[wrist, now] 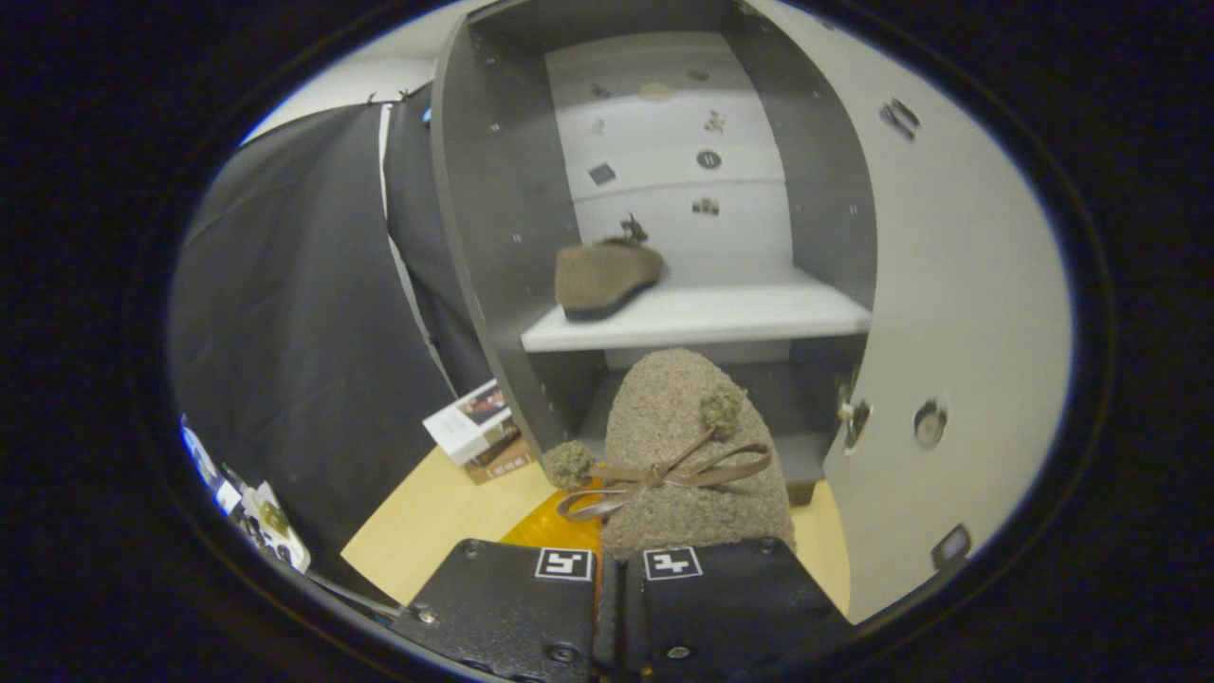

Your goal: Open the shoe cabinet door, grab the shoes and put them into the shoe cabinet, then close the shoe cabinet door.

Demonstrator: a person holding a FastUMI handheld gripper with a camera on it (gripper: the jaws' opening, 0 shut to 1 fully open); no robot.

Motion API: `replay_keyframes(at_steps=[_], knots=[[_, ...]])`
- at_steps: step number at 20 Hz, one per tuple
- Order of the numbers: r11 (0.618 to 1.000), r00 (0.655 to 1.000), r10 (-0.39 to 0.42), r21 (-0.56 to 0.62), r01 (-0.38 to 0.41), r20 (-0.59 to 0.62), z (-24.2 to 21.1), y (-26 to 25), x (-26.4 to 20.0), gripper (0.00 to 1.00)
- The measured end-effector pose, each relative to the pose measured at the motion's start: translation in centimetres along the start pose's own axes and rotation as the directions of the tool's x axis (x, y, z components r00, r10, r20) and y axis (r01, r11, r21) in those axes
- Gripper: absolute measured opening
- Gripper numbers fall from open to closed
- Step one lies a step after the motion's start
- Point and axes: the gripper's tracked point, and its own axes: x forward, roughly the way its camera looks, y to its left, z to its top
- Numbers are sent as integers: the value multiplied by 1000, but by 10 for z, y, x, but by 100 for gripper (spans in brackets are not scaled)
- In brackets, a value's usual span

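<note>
I am carrying the second shoe (pixel 690 446), clenched between my gripper (pixel 618 569) fingers, toward the open cabinet (pixel 493 218), where the first shoe (pixel 607 275) is already sitting on the white shelf (pixel 749 318), so next I should be lifting and easing it in alongside.

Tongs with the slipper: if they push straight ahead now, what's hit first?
Likely the front edge of the white shelf, or the opening just below it; depth is unclear. The tongs are shut on the fuzzy slipper, whose toe sits just under that edge.
</note>
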Motion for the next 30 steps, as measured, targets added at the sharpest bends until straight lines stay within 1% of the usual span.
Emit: replay_keyframes(at_steps=[2, 6, 9, 12, 14, 16, 18, 21, 24, 27, 30], knots=[[1000, 999, 4, -9, -4, 46, 37, 2, 3, 7], [998, 990, -44, -34, 49, 136, 105, -8, 19, 7], [997, 980, -65, -31, 72, 186, 145, -12, 38, 7], [992, 970, -95, -61, 111, 226, 171, -17, 61, 7], [993, 971, -93, -53, 107, 221, 179, -15, 75, 7], [993, 972, -99, -43, 111, 212, 187, -20, 98, 7], [990, 970, -121, -52, 135, 213, 194, -29, 119, 7], [987, 968, -144, -35, 154, 203, 200, -42, 147, 7], [982, 968, -178, -34, 187, 176, 197, -63, 175, 7], [982, 977, -188, 19, 187, 97, 178, -80, 202, 7], [974, 974, -224, 30, 223, 31, 171, -96, 215, 7]])
